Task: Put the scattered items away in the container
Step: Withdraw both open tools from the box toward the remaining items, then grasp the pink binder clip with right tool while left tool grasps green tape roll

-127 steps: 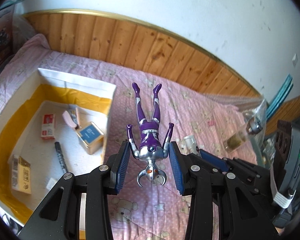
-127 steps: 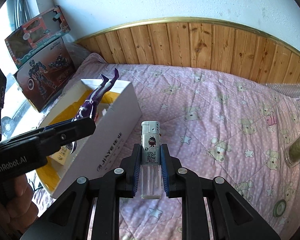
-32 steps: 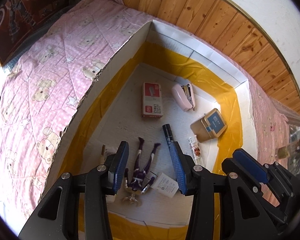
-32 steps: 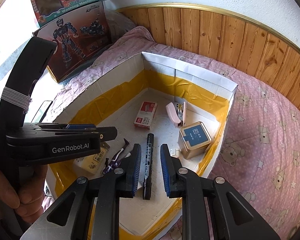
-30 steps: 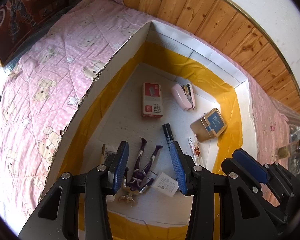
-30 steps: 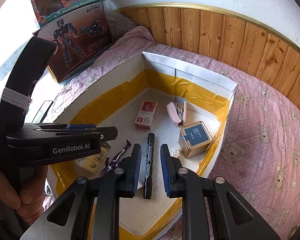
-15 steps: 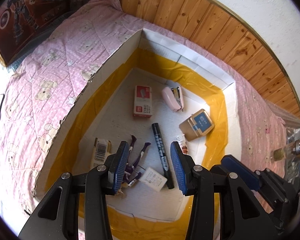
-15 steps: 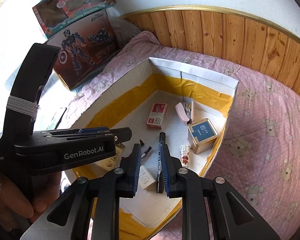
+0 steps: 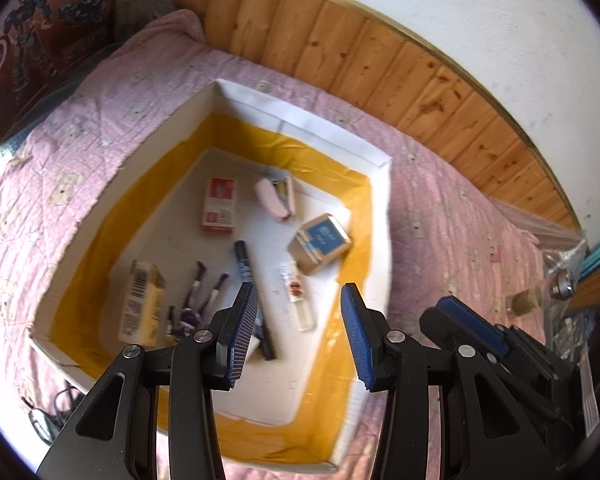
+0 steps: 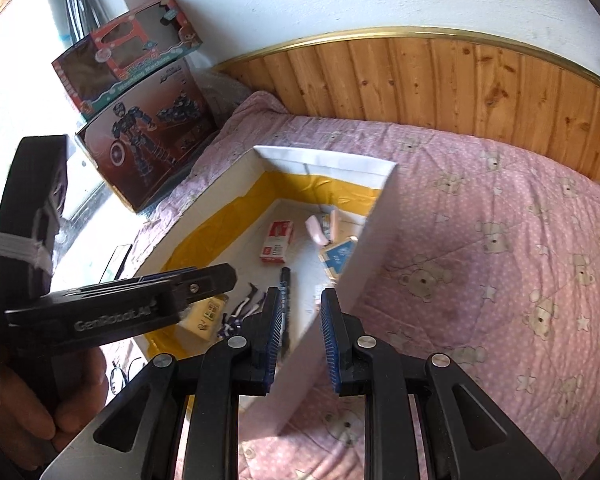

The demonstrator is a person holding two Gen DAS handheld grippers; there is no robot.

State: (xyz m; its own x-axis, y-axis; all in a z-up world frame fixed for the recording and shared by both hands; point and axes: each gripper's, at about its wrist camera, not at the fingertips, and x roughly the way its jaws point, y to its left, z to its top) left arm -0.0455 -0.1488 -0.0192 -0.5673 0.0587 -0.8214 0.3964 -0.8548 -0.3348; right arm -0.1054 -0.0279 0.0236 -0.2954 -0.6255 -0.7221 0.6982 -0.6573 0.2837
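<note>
Both grippers hang above a white cardboard box whose inner walls carry a band of yellow tape; the box rests on a pink bear-print quilt beside a wood-panelled wall.

Left gripper: its blue-padded jaws are spread wide with nothing between them, and it is pitched steeply down over the near half of the box.

Right gripper: its jaws stand a narrow gap apart and grip nothing — they frame the box's near right wall from above. In this view the left gripper enters from the left edge, its handle wrapped by a person's hand.

Contents of the box floor, near to far, from the left wrist view: a purple toy figure lying flat just beside a yellow carton with a barcode; a black marker running lengthwise up the middle; a clear-bodied lighter to its right; a gold tin with a blue lid near the right wall; a red-and-white packet; and a pink stapler farthest in.

The left wrist view alone shows the whole floor and the lighter — in the right wrist view the box wall hides the lighter and part of the tin. Only the right wrist view shows both toy boxes leaning beyond the quilt's far corner; the left wrist view catches just the lower one, and motion blur softens both views.
</note>
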